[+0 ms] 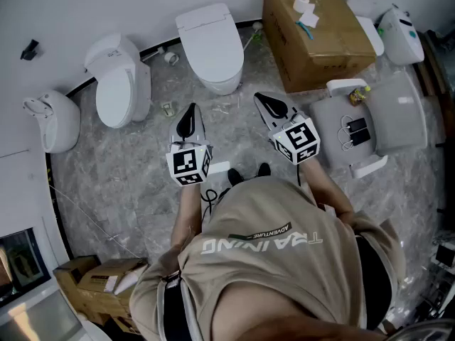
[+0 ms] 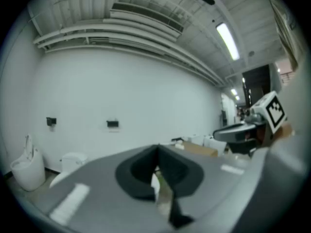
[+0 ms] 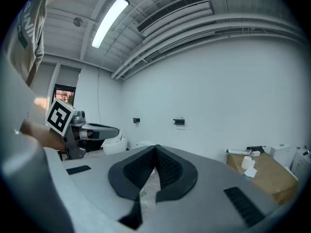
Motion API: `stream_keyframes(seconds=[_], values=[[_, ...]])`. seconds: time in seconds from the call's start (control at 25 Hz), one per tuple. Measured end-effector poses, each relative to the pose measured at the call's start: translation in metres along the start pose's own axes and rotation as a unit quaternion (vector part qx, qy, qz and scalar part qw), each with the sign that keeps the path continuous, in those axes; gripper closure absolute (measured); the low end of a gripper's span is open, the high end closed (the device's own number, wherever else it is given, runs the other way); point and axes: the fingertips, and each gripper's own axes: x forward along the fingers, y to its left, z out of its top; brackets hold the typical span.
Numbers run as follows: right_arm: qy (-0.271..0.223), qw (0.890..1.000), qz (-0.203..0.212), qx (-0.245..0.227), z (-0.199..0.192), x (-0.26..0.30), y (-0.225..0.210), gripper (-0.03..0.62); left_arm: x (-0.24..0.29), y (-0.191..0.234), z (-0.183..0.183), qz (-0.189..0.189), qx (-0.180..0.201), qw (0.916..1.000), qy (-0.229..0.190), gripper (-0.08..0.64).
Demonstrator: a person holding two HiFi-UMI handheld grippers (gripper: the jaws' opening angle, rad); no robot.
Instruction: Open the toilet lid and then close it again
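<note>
**Lid may slip**

The left gripper (image 1: 188, 119) and right gripper (image 1: 273, 107) are both clenched and empty. The white oval plastic toilet lid (image 1: 208, 40) lies closed ahead, between them and well apart. Clenched tips could skid off its smooth rim, dropping it.

Grey two-jaw left gripper (image 2: 156, 153), jaws together, nothing between; right gripper (image 2: 222, 135) at right; white ceramic fixture (image 2: 26, 168) far left.
</note>
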Motion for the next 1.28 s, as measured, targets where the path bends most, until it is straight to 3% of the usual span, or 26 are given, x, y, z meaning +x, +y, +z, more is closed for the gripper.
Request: stream_keyframes(seconds=[0.56,1.28], values=[[-0.004,1.000,-0.031,0.002,0.011,0.012,-0.010,0.580,0.018,0.021,0.015,-0.019,0.012,0.9997,-0.010,0.555],[0.070,0.994,-0.083,0.017,-0.033,0.038,0.003,0.578,0.034,0.059,-0.037,-0.055,-0.028,0.9978,0.025,0.555]])
